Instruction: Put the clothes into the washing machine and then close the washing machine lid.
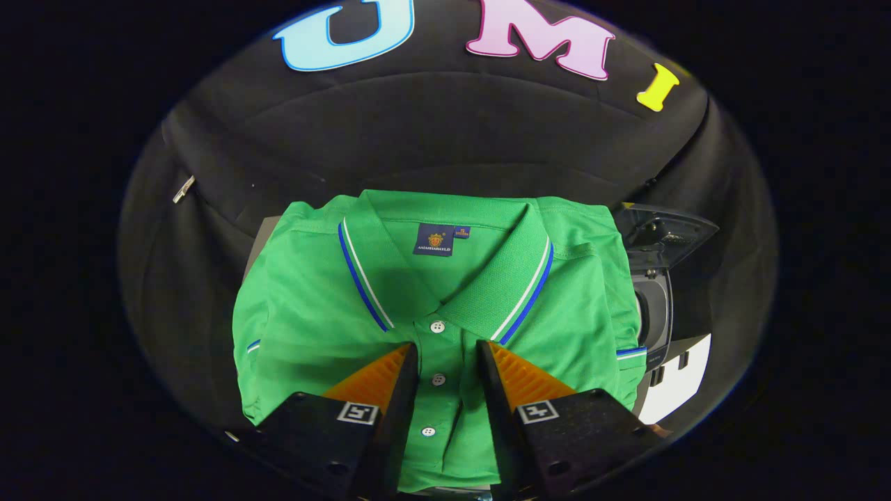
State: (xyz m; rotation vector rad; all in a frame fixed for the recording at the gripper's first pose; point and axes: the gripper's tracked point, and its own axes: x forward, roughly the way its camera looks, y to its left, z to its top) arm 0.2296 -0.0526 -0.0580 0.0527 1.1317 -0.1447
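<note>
A folded green polo shirt (313, 306) with a blue and white striped collar lies face up on a grey surface (259, 240). My gripper (447, 355) is over the shirt's lower front, its fingers close together on either side of the button placket. A bunched strip of fabric with two buttons sits pinched between them. To the right of the shirt stands the washing machine (679, 386), a small white unit with a dark top. Its lid (665, 233) is raised and the round opening (651, 313) shows beneath it, partly hidden by the shirt's sleeve.
The booth's black cloth wall (431, 132) rises just behind the shirt and wraps around both sides. A small metal zip pull (184, 188) hangs on the cloth to the left.
</note>
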